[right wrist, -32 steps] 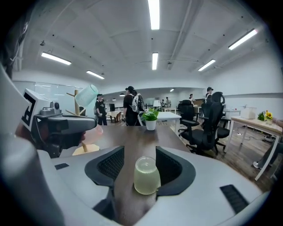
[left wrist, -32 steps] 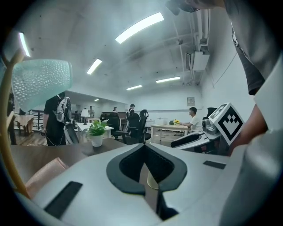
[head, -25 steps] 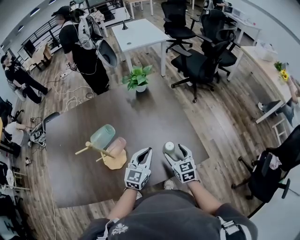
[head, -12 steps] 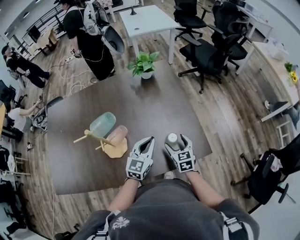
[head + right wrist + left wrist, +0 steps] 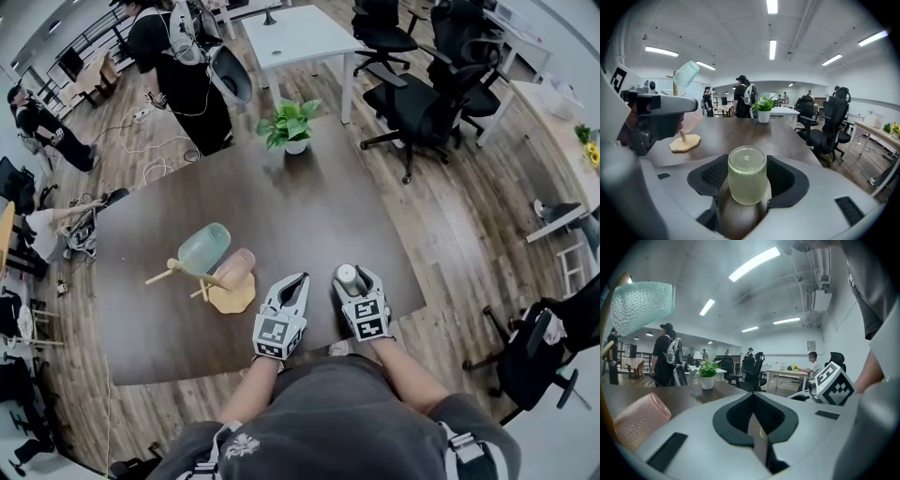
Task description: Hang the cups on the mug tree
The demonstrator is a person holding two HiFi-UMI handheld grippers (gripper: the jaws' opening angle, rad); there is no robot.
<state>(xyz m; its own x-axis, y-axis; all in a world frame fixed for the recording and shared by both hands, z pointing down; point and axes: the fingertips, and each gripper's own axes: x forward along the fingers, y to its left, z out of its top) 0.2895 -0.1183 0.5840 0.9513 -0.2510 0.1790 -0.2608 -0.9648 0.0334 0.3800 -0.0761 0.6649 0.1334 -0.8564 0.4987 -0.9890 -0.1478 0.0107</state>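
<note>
The right gripper is just closing its jaws onto an upside-down pale green cup near the table's near edge. The left gripper is sitting pressed together and empty, right of the mug tree.

Bright, even light, edges bent and darkened.
We see long white ceiling strip lights glinting on the pale green textured cup, foreground soft.

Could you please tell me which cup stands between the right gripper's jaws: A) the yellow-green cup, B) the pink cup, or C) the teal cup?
A: the yellow-green cup sits between the jaws of the right gripper, which have just been closing on it; the teal cup and pink cup hang on the mug tree.
</note>
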